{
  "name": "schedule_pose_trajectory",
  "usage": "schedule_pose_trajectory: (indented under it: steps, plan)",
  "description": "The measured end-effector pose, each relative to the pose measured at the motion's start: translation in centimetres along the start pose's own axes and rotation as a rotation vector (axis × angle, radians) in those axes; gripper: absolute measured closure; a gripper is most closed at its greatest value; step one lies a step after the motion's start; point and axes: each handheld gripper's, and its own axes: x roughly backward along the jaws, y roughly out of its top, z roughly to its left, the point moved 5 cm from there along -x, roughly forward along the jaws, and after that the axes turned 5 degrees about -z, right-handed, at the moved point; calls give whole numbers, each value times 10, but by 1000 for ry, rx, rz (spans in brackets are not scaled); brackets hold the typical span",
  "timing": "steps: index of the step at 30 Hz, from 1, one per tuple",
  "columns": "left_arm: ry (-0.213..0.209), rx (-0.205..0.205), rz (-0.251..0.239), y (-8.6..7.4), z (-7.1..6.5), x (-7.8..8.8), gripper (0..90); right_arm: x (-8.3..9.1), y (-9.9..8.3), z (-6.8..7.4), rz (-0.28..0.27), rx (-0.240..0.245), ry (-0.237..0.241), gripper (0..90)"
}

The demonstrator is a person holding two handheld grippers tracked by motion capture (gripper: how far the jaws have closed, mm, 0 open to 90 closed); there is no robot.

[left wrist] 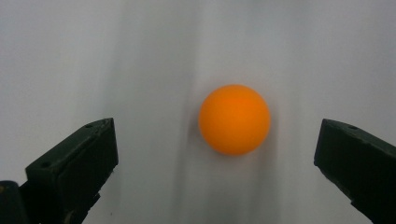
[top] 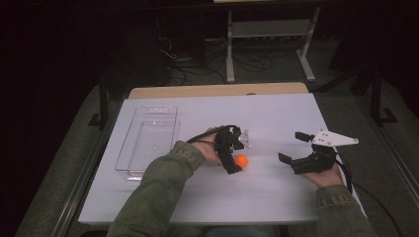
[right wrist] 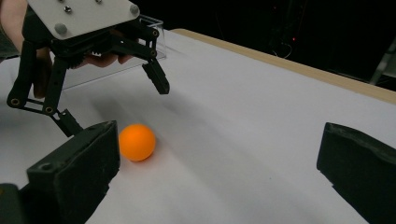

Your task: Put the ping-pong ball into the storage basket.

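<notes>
Now the left gripper point(top: 239, 152) hangs over the orange ball point(top: 241, 160), jaws spread wide, the ball on the white table point(top: 276, 197) between them and touching neither. Well off to its side, the right gripper point(top: 292, 146) gapes wide, holding nothing.

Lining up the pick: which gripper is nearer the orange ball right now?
Left. The left gripper hangs directly over the orange ball, jaws open on either side of it. The right gripper sits open farther off to the ball's right, on the white table.
</notes>
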Motion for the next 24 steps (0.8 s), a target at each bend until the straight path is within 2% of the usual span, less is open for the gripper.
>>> schedule_pose_trajectory:
  steps: [10, 15, 17, 23, 24]
  plan:
    - [-23, -7, 33, 4, -5, -7, 0, 0, 0, 0, -2, -2, 1, 0]
    - [-19, -7, 43, 3, -5, -9, 3, 0, 0, 0, -2, -1, 2, 0]
    - [-15, -24, 47, 3, -4, -9, 64, 0, 0, 0, -2, 0, 3, 0]
    - [-13, -20, 62, 3, -4, -11, 80, 0, 0, 0, 0, 3, 4, 0]
    - [-14, -21, 60, 3, -5, -11, 108, 0, 0, 1, 0, 3, 4, 0]
